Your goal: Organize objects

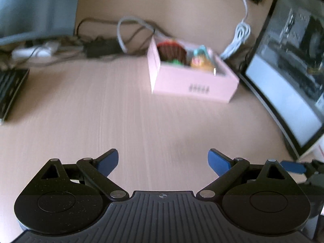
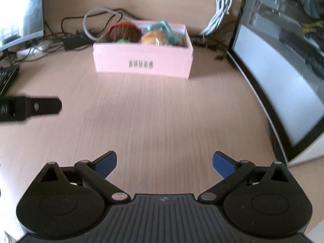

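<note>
Grippers both wide, empty — left gripper (image 1: 163, 160), right gripper (image 2: 164, 163) above bare tabletop (image 2: 151, 111); pink box (image 2: 142, 61) of toys near back edge.

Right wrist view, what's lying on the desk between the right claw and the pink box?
Nothing: in the right wrist view only bare wood-grain desk stretches from the open right claw to the pink cardboard box of toys.

We see: desk (image 2: 162, 105) wood-grain | monitor (image 2: 283, 64) at right edge | coiled white cable (image 2: 222, 2) behind | keyboard (image 1: 10, 89) far left
</note>
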Demonstrator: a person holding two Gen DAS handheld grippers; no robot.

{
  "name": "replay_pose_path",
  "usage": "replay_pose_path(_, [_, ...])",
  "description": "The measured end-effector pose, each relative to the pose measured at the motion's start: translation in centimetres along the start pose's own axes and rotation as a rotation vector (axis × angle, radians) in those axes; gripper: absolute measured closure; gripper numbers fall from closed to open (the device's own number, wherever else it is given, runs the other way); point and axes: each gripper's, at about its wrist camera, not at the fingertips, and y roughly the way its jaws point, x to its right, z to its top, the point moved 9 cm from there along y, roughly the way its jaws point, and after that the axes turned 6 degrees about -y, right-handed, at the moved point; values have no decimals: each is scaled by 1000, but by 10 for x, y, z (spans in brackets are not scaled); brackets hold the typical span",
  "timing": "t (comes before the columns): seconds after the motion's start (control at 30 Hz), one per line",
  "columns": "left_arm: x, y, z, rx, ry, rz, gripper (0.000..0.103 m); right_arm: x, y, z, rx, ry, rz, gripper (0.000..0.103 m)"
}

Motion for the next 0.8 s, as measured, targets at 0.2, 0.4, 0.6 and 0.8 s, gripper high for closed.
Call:
replay_pose_path(0.2, [-2, 0, -39, -17, -39, 102, 4, 19, 4, -23, -34, 59, 43, 0])
replay_pose_path(0.4, [8, 11, -40, 78, -6, 162, 4, 26, 24, -17, 8, 14, 46, 0])
replay_pose_path(0.6, [15, 40, -25, 131, 83, 228, 4, 33, 44, 11, 81, -32, -29, 0])
replay_pose_path(0.8, [11, 52, -11, 151, 71, 253, 4, 48, 65, 27, 142, 42, 6, 0])
